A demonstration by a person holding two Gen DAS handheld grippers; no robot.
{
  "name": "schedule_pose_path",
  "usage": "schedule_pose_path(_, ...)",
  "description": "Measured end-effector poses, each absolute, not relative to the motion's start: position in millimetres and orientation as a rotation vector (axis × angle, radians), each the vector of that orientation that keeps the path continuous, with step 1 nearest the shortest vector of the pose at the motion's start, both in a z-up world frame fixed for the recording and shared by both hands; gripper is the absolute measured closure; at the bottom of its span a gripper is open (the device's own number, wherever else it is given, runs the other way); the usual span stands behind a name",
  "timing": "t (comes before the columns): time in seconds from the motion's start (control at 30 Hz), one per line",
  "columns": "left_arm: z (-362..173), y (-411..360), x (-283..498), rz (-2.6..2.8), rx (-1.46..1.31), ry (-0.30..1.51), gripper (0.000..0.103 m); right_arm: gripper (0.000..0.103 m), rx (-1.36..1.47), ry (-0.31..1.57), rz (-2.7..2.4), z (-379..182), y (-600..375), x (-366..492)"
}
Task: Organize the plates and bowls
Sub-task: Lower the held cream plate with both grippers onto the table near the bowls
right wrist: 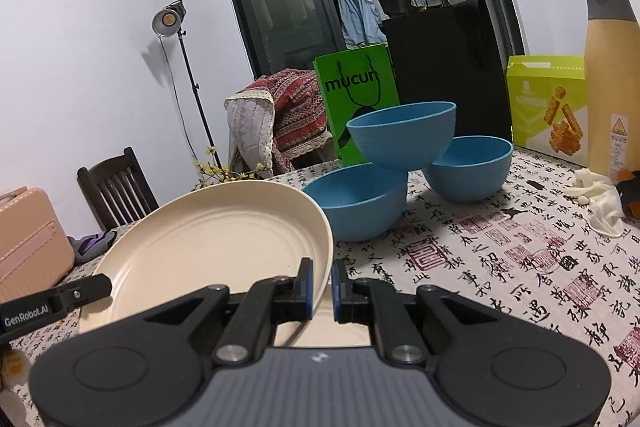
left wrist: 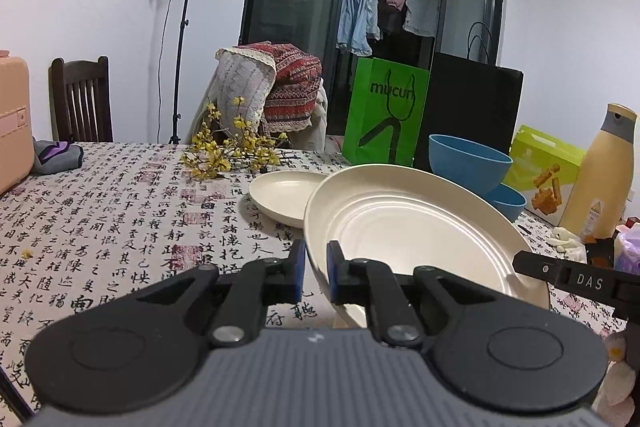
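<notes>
- Above the calligraphy-print tablecloth (left wrist: 120,211) we hold a large cream plate (left wrist: 412,227) tilted, clear of the cloth.
- Our left gripper (left wrist: 316,269) is clamped on its left rim, blue pads nearly together.
- Our right gripper (right wrist: 322,285) pinches the opposite rim just as tightly.
- Beyond it a smaller cream plate (left wrist: 280,197) lies flat near yellow flowers (left wrist: 224,151).
- Three blue bowls (right wrist: 402,135) sit close by, one perched across the other two.
</notes>
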State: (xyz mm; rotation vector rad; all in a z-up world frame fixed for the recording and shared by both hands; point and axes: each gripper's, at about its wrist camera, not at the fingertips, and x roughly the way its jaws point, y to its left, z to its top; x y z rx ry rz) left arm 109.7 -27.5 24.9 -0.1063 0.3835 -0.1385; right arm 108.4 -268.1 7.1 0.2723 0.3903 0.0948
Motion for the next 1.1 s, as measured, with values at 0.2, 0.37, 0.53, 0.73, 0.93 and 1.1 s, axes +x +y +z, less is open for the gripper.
schedule_pose_path(0.2,20,-32,112,-0.148,-0.099,0.399,0.091,0.094,0.277,0.395,0.085,3,-274,107)
schedule_pose_path(0.37,15,-35,114,-0.155,-0.095,0.41,0.091,0.094,0.274,0.397,0.076,0,-276,106)
schedule_pose_path(0.53,11,-38,112,-0.164,-0.09,0.418,0.091,0.094,0.271,0.406,0.068,-4,-279,104)
schedule_pose_path(0.73,7,-41,110,-0.174,-0.081,0.427,0.091,0.094,0.269,0.42,0.06,-10,-281,100)
schedule_pose_path(0.93,1,-44,109,-0.181,-0.078,0.442,0.091,0.094,0.269,0.436,0.054,-15,-284,99)
schedule_pose_path(1.1,-4,-45,109,-0.186,-0.076,0.456,0.091,0.094,0.267,0.448,0.048,-20,-285,97)
